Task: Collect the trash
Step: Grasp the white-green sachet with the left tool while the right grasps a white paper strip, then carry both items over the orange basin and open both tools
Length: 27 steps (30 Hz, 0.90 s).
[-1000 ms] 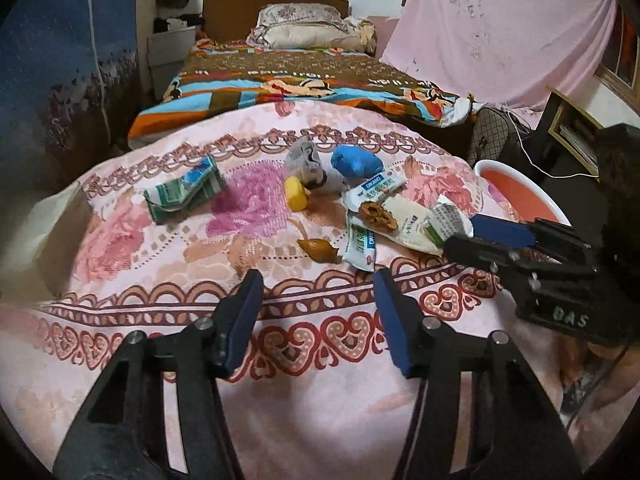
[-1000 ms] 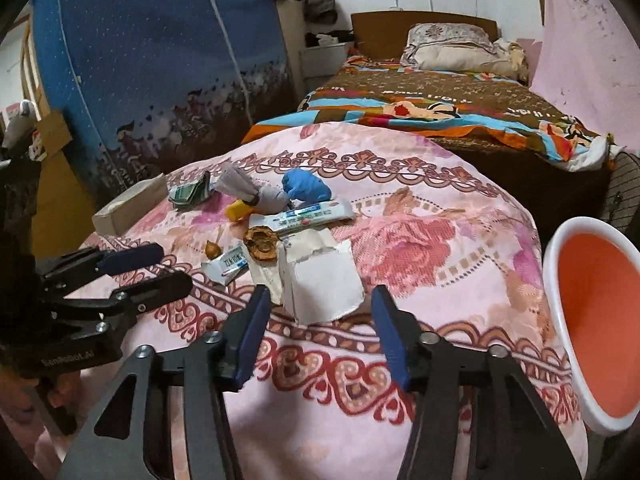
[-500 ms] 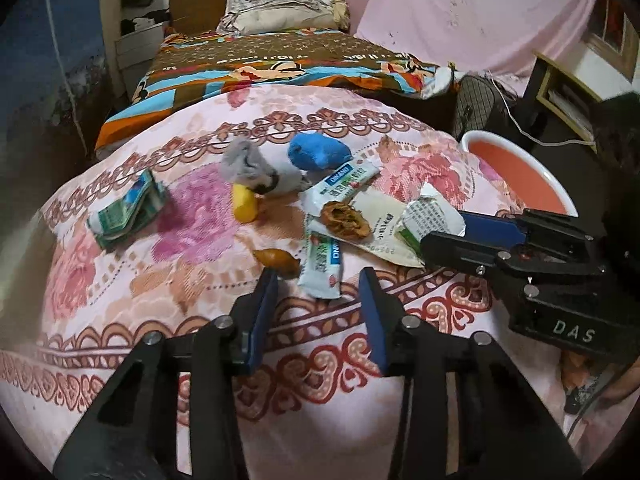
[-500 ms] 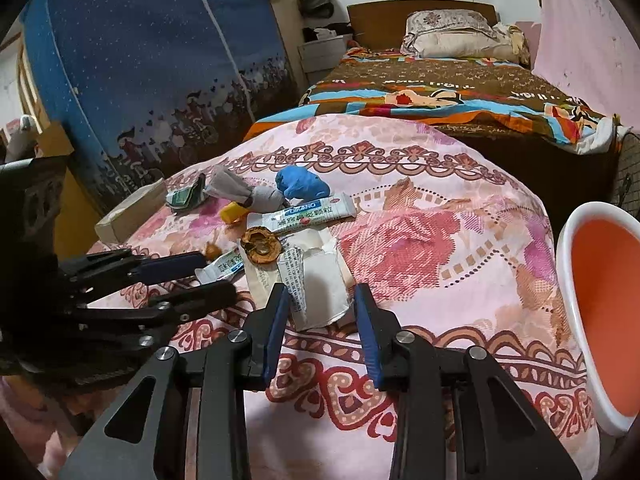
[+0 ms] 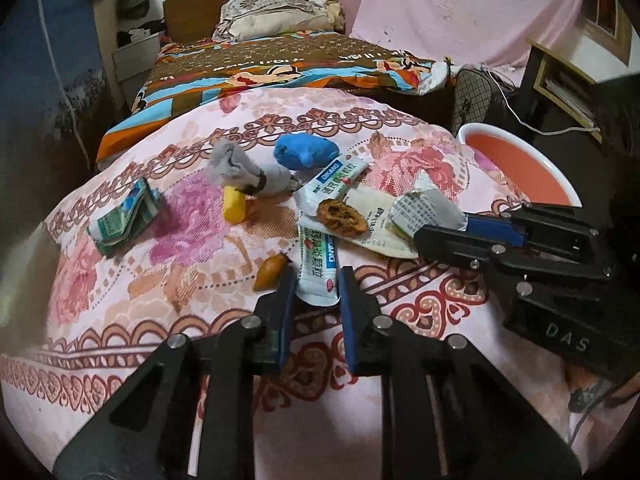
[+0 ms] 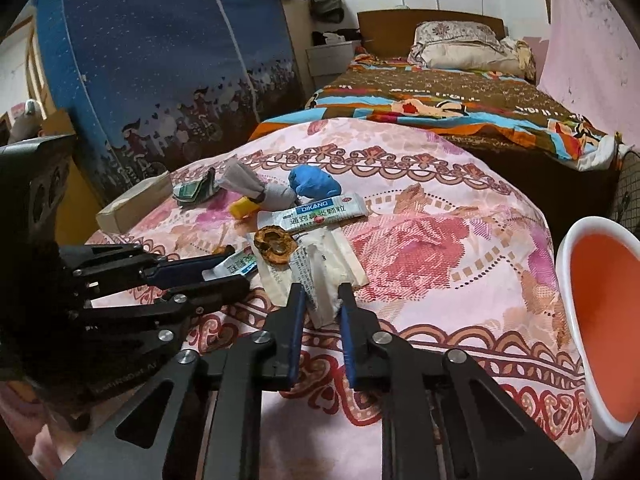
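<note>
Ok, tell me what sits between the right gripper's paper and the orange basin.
Nothing visible does. The right gripper is closing on the folded paper; from there to the orange basin only bare floral bedspread shows. The other litter lies left.

The long white sachet [image 6: 316,213] with a blue band reads "DIKANG", with a row of Chinese characters under it. The smaller sachet [image 5: 318,270] shows "KANG" and Chinese characters. The black body of the right tongs [image 5: 564,332] is marked "DAS". A folded leaflet [image 5: 424,210] carries fine print too small to read.
</note>
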Available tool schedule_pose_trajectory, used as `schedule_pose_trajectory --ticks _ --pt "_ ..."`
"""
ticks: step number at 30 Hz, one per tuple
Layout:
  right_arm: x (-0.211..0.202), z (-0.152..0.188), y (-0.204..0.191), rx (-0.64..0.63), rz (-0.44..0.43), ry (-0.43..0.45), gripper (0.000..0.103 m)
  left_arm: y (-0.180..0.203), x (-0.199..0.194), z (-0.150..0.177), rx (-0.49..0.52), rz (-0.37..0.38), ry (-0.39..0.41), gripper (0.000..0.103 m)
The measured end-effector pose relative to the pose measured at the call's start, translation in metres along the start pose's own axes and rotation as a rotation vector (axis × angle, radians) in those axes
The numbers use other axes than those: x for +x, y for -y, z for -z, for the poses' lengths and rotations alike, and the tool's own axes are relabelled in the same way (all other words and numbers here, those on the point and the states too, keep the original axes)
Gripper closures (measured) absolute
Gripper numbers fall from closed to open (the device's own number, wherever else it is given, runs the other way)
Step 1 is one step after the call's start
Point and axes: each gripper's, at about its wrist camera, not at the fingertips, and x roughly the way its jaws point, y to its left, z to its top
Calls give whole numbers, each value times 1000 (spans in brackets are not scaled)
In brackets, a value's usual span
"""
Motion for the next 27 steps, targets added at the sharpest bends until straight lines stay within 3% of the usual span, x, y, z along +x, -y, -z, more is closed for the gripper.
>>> schedule_pose_trajectory --ticks 9,14,21,27 --pt "-14 3 6 36 2 74 96 -2 -36 14 -37 -50 113 101" --pt "-30 6 6 42 6 160 96 -2 -55 22 -62 -31 205 101" --pt "-74 16 12 71 51 379 96 12 -79 11 -72 27 362 101" --pt "-119 17 29 56 201 565 96 44 -90 -13 -6 91 507 101"
